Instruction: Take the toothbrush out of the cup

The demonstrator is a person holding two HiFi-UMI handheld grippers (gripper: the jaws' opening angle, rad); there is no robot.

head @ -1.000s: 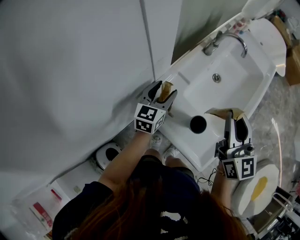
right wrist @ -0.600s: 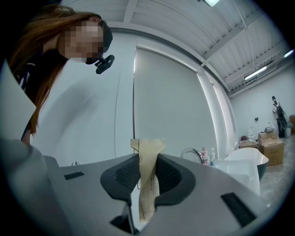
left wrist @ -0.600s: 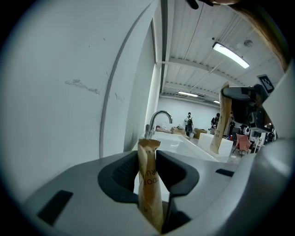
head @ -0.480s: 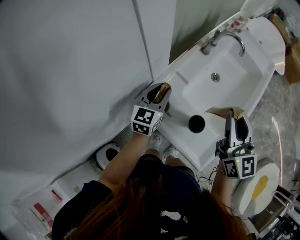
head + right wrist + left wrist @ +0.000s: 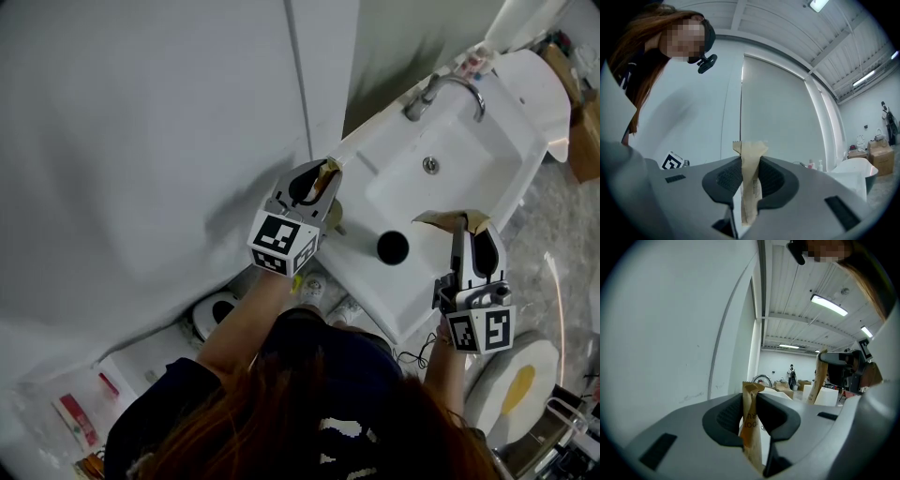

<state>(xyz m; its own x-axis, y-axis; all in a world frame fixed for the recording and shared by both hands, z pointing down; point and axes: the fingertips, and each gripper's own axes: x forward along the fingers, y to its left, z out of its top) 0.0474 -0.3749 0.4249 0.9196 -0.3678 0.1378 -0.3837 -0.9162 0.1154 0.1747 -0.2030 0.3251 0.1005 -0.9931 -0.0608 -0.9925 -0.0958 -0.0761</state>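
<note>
My left gripper (image 5: pixel 325 172) is raised over the sink counter's left end, and its jaws have just been closing. They now pinch a brown paper toothbrush packet (image 5: pixel 750 427) that stands upright between the pads. A black cup (image 5: pixel 392 247) stands on the counter between my two grippers, its mouth dark. To its right, my right gripper (image 5: pixel 466 225) is shut on a second tan paper packet (image 5: pixel 750 187), held off the sink's front edge. That second packet (image 5: pixel 819 378) also shows in the left gripper view. What lies under the left gripper is hidden.
The white sink basin (image 5: pixel 441 178) with a curved faucet (image 5: pixel 441 89) runs away to the upper right. Small bottles (image 5: pixel 472 64) stand at its far end. A white wall panel (image 5: pixel 141 141) rises on the left. A toilet (image 5: pixel 511 394) lies at lower right.
The left gripper's jaws closed on the brown packet, and it rose toward the camera with it. The right gripper and its packet stayed about where they were.
</note>
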